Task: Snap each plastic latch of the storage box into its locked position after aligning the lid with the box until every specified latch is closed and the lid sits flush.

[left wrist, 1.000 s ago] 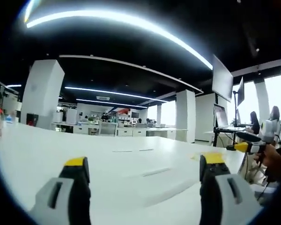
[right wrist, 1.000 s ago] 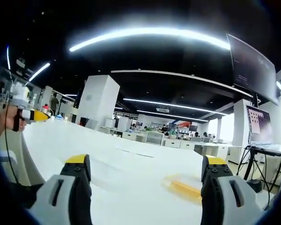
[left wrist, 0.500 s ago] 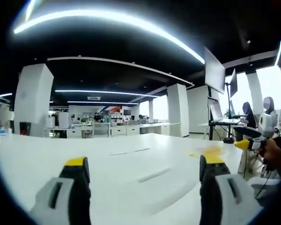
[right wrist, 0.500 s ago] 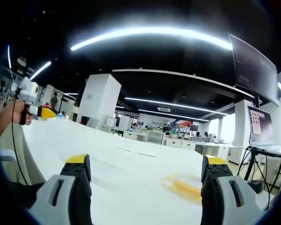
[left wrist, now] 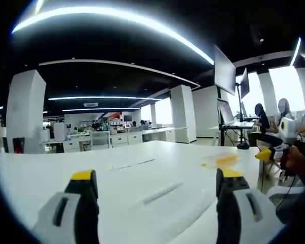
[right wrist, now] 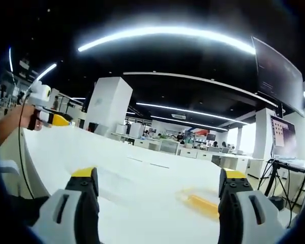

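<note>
My left gripper (left wrist: pixel 156 176) stands open just above a broad white surface (left wrist: pixel 117 178), nothing between its yellow-tipped jaws. A yellowish translucent piece (left wrist: pixel 221 161), perhaps a latch, lies on that surface ahead and to the right. A faint long ridge (left wrist: pixel 162 193) runs between the jaws. My right gripper (right wrist: pixel 158 174) is also open and empty, with the same yellow piece (right wrist: pixel 201 203) just inside its right jaw. The other gripper (right wrist: pixel 48 118), held in a hand, shows at far left; in the left gripper view the right gripper (left wrist: pixel 274 151) shows at far right. I cannot make out a box body.
An open office lies behind: white pillars (left wrist: pixel 25 109), rows of desks (right wrist: pixel 162 147), a large monitor on a stand (left wrist: pixel 224 71) and another screen (right wrist: pixel 281 137). People sit at the far right (left wrist: pixel 259 117). The white surface's edge curves down at left (right wrist: pixel 20 162).
The left gripper view has swung so the pillar and monitor sit further left. In the right gripper view the hand-held left gripper has risen and drifted slightly right. Both stay open.
</note>
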`<move>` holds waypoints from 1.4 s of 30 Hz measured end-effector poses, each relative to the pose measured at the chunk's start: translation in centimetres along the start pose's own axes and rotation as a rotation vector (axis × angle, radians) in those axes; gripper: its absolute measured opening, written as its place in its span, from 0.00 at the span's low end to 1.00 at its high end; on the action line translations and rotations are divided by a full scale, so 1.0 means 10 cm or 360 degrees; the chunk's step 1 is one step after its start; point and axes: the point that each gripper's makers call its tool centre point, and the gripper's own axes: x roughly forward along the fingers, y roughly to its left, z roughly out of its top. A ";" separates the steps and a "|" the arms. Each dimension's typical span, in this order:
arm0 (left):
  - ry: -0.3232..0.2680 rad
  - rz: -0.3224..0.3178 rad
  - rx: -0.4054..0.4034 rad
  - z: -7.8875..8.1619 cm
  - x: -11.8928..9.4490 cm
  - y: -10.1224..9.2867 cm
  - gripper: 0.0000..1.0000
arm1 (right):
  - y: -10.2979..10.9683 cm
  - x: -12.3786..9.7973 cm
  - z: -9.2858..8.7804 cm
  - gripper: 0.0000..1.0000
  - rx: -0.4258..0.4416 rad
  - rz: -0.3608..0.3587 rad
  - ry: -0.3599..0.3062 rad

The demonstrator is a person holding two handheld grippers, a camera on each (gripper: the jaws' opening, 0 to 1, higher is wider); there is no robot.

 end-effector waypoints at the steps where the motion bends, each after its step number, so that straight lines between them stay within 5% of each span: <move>1: 0.0000 -0.0002 0.0002 0.00 0.01 0.00 0.99 | 0.00 0.00 0.00 1.00 -0.0001 -0.0001 0.0002; 32: 0.0099 -0.0377 0.0044 0.05 0.69 -0.29 1.00 | -0.06 -0.05 -0.08 1.00 -0.0002 -0.0007 0.0010; 42: 0.0162 -0.0491 0.0076 0.07 1.10 -0.49 1.00 | -0.12 -0.05 -0.15 1.00 0.0045 -0.0020 0.0021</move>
